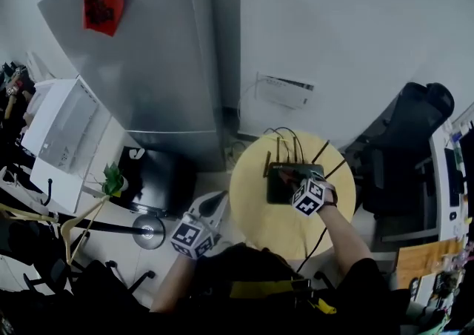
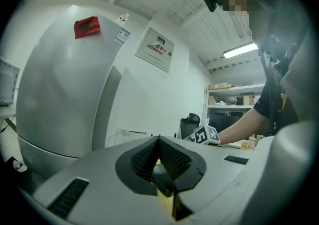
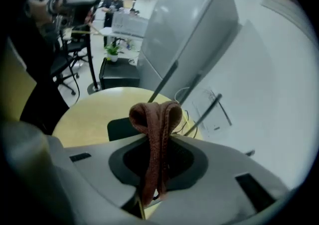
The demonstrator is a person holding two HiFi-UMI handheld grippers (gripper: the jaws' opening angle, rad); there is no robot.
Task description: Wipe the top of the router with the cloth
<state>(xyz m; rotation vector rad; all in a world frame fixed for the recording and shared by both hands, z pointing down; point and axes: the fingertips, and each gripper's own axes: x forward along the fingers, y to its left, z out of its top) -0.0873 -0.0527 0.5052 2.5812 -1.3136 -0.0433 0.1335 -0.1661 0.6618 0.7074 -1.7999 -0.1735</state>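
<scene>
Though doubled over — cloth (image 3: pixel 155 119) between jaws

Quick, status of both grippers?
Left gripper: closed, empty.
Right gripper: closed on the brown cloth.

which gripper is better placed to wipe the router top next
Right, most likely. The right gripper has its jaws shut on the cloth and is over the router on the round table. The left gripper is off the table's edge, jaws together, empty.
</scene>
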